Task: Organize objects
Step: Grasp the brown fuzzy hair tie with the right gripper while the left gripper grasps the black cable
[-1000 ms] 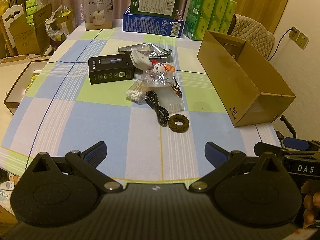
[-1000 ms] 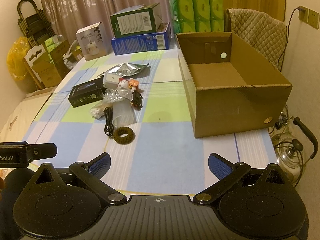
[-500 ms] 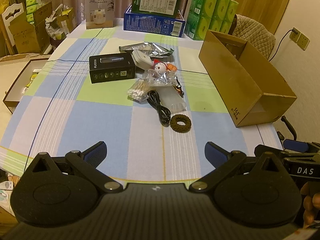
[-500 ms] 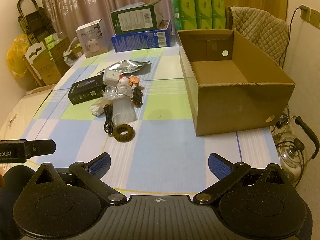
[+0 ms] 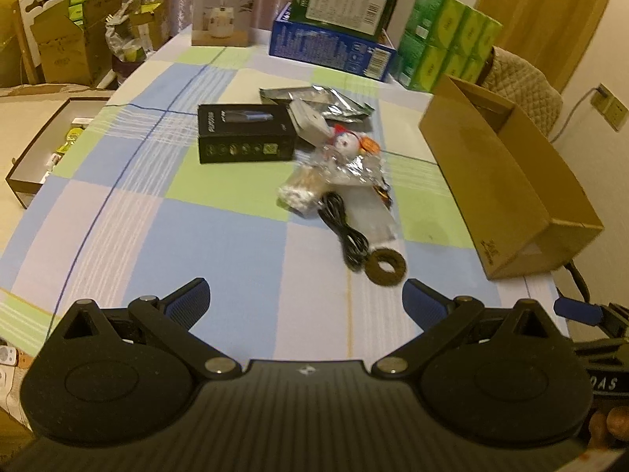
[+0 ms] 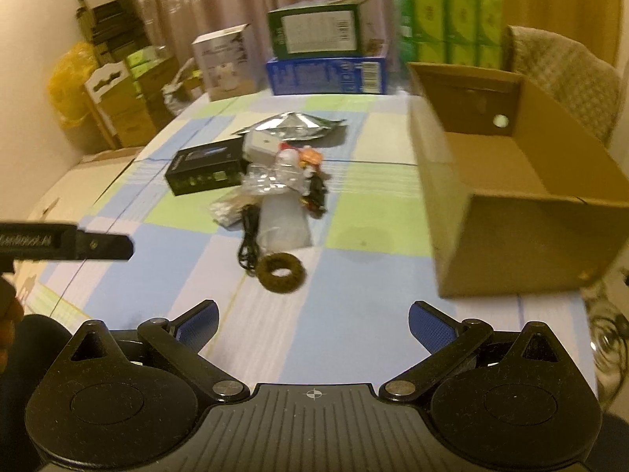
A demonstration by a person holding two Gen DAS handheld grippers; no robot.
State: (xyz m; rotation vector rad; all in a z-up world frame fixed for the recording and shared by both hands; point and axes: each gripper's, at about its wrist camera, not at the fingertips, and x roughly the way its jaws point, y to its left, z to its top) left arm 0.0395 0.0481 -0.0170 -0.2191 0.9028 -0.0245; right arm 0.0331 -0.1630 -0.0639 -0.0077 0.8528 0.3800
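A table under a blue, green and white checked cloth (image 5: pixel 188 236) fills both views. On its right side stands an open brown cardboard box (image 6: pixel 523 196), showing nothing inside. Along the far edge sit a blue carton (image 5: pixel 330 53) with a green carton (image 5: pixel 342 2) on top, a white appliance box (image 5: pixel 224 8) to their left and a block of green tissue packs (image 5: pixel 448 43) to their right.

The loose things lie in a cluster mid-table, left of the cardboard box: a black product box (image 5: pixel 245 133) at the far left, a silver foil pouch (image 5: pixel 334 100) behind a small white box (image 5: pixel 308 120), a small clown-like figure (image 5: pixel 346 141) in crinkled clear wrap, a packet of cotton swabs (image 5: pixel 300 190), a coiled black cable (image 5: pixel 348 232), and nearest, a brown hair scrunchie (image 6: pixel 281 271).

The left gripper (image 5: pixel 306 299) and right gripper (image 6: pixel 312 320) hover over the near edge, jaws spread wide, holding nothing.
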